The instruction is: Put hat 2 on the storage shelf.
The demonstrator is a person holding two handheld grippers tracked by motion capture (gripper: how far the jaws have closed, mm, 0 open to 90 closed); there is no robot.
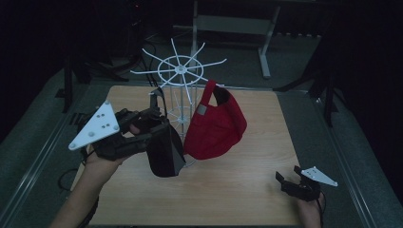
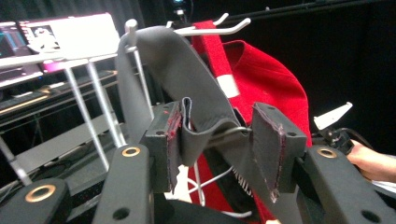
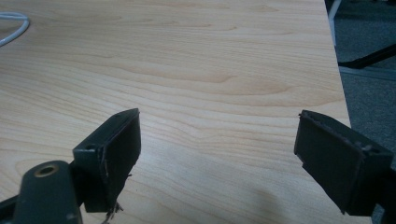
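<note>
Dark grey cap (image 1: pixel 164 149) seen hung beside red cap (image 1: pixel 216 126), grey patch noted on red strap. White wire rack (image 1: pixel 183 71). Light wood-grain surface (image 1: pixel 237 185). Black left tool (image 2: pixel 217 140) and right tool (image 3: pixel 217 154), white plates on top.

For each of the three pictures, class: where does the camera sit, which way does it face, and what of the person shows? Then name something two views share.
High view: above the table, looking forward and down; forearms, left gripper and right gripper show.
Left gripper view: rides the left gripper, faces the rack; black cap's strap between its jaws.
Right gripper view: rides the right gripper, faces bare tabletop.
Shared: red cap, in the high and left gripper views.
</note>
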